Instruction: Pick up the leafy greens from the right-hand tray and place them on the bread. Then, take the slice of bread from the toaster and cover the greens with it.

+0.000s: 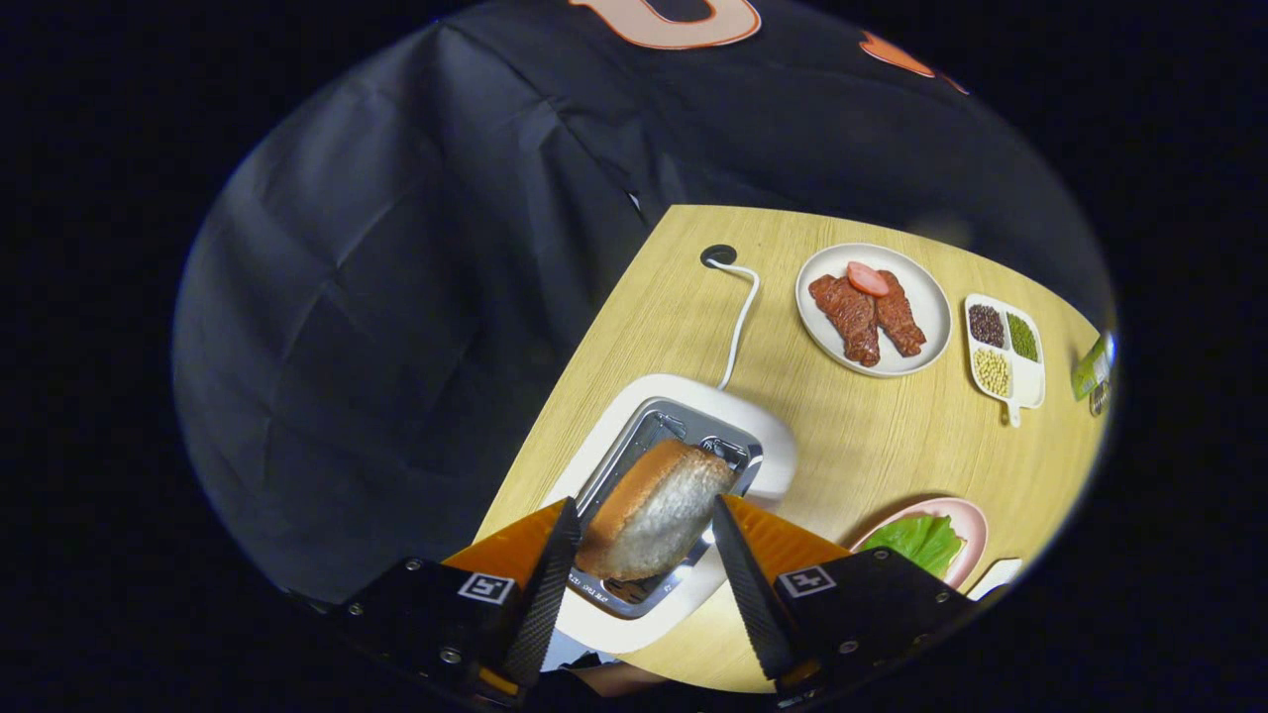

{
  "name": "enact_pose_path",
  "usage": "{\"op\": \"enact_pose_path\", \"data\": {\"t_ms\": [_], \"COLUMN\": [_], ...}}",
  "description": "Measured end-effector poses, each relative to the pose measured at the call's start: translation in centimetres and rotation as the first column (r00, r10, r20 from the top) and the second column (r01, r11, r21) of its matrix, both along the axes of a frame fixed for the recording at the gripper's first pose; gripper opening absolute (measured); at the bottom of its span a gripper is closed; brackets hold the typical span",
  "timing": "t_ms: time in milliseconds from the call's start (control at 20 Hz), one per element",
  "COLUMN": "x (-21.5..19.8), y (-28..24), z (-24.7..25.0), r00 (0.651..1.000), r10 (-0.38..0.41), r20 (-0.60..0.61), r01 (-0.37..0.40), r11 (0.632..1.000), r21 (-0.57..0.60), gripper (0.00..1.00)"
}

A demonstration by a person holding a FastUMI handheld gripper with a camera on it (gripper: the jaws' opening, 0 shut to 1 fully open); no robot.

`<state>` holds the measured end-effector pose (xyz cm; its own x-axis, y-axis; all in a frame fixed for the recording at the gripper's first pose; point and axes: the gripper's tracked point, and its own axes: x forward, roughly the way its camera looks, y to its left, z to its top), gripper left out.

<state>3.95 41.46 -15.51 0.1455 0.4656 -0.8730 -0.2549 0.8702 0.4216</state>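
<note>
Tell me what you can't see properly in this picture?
- Bread slice in the toaster: its lower part is hidden in the slot. The claw is open around it; touching can't be told.
- Greens on the pink plate: partly covered by the claw's body.
- Green packet at the table's far end: cut off and blurred.

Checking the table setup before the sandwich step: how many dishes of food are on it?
3. A white plate of meat slices beyond the toaster, a three-compartment tray of beans beside that plate, and a pink plate with greens, partly hidden by the gripper.
</note>
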Motion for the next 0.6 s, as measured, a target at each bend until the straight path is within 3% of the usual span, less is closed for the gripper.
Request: {"op": "enact_pose_path", "data": {"t_ms": [200,500,600], "x": [0.3,0.6,0.7], "y": [-1.1,-2.5,-3.0], "z": [-0.4,-0.2,0.2], "r00": [1.0,0.999,0.999], "r10": [-0.005,-0.032,-0.035], "r20": [0.0,0.007,0.029], "r01": [0.005,0.032,0.034], "r11": [1.0,0.999,0.998], "r21": [-0.026,0.029,0.047], "gripper": [0.64,0.22,0.17]}}
